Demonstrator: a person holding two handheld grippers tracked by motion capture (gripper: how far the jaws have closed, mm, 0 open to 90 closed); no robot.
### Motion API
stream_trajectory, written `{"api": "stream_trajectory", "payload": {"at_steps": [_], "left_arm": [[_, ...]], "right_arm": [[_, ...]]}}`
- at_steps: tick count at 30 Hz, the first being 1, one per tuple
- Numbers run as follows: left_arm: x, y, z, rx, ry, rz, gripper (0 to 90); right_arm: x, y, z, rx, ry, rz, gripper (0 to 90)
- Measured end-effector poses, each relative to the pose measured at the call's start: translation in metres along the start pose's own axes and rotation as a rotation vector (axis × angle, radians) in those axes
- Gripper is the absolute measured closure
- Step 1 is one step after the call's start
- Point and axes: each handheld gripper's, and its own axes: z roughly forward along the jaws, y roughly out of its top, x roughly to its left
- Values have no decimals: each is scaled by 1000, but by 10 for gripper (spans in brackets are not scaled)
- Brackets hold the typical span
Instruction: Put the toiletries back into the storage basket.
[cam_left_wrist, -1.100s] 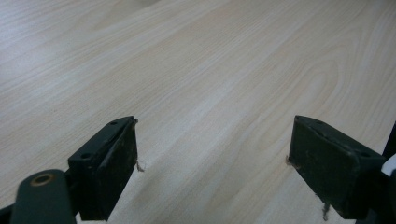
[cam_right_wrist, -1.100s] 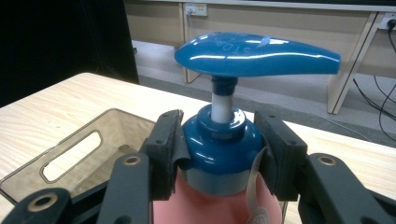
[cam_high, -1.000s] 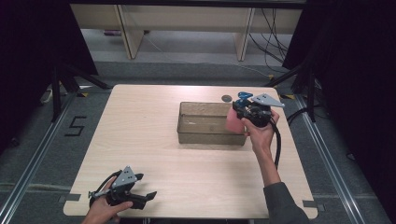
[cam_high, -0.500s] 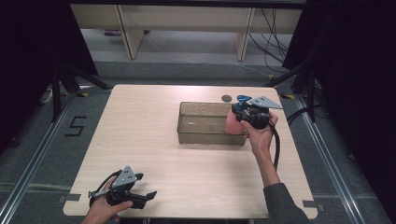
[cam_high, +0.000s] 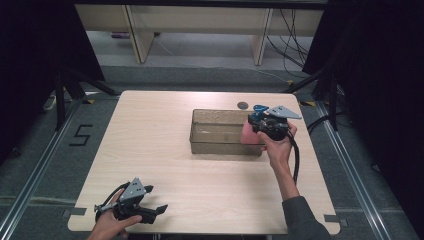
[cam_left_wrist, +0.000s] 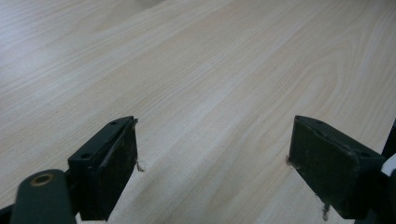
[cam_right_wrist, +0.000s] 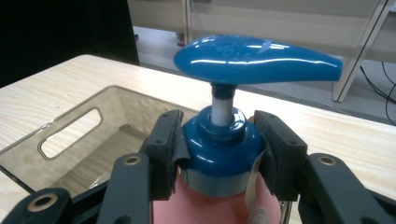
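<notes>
Pink and blue mark what you carry: the pump bottle (cam_right_wrist: 219, 154) sits clamped in your right gripper (cam_high: 268, 127), jaws pressed on either side of its blue collar just under the pump head, so the bottle hangs upright and the long spout stays clear of the pads. You hold it at the right end of the clear plastic bin (cam_high: 220, 131), just over its rim, which looks like a set-up for lowering it inside. Your left gripper (cam_high: 152, 210) rests near the front edge of the wooden table (cam_high: 150, 135), jaws spread wide on nothing, out of the way.
</notes>
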Motion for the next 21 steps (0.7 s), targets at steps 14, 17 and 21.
{"api": "stream_trajectory", "payload": {"at_steps": [14, 17, 21], "left_arm": [[0, 0, -1, -5, -3, -1, 150], [3, 1, -2, 23, 10, 27, 150], [1, 0, -2, 7, 1, 10, 150]], "right_arm": [[0, -9, 2, 25, -4, -22, 536], [2, -10, 3, 36, 9, 0, 535], [2, -13, 4, 43, 0, -5, 535]]}}
